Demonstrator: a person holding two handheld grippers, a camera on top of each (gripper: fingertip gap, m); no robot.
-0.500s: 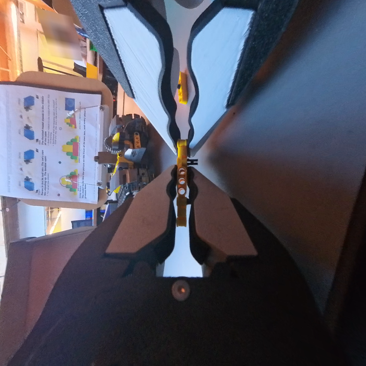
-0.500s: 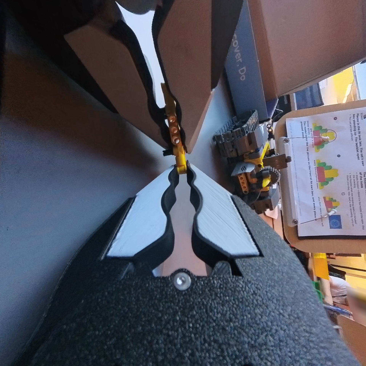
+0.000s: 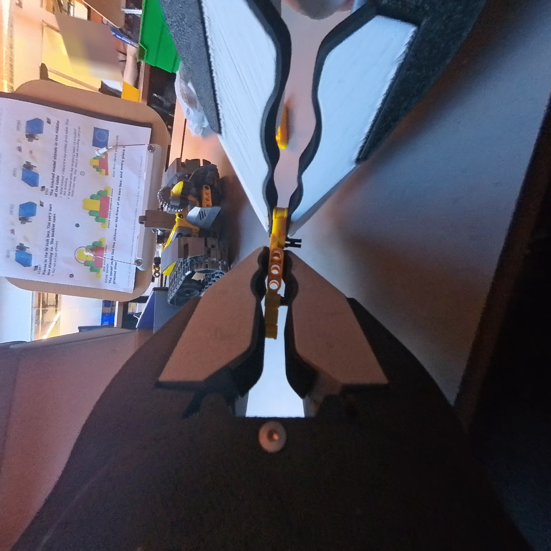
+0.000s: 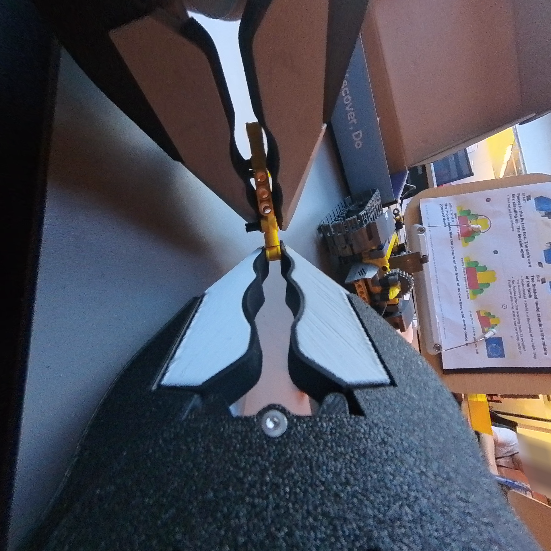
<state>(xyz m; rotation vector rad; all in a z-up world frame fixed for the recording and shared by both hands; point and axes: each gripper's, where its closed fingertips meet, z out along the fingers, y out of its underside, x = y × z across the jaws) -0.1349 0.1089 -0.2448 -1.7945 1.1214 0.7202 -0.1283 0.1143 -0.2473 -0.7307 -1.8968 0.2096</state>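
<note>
Fingers of left gripper (image 3: 275, 278) and right gripper (image 4: 272, 257) clamp one yellow beam (image 3: 275, 268) from 6 and 12 o'clock; pushing straight along its length would suit.

Yellow beam (image 3: 275, 268), black pin (image 3: 293, 243), grey table (image 3: 417, 253).

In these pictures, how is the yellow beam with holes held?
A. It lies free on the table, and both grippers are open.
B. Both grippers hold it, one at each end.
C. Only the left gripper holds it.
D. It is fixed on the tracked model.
B: the left gripper is shut on the holed part of the yellow beam, and the right gripper pinches its other end, apart from the tracked model.
</note>
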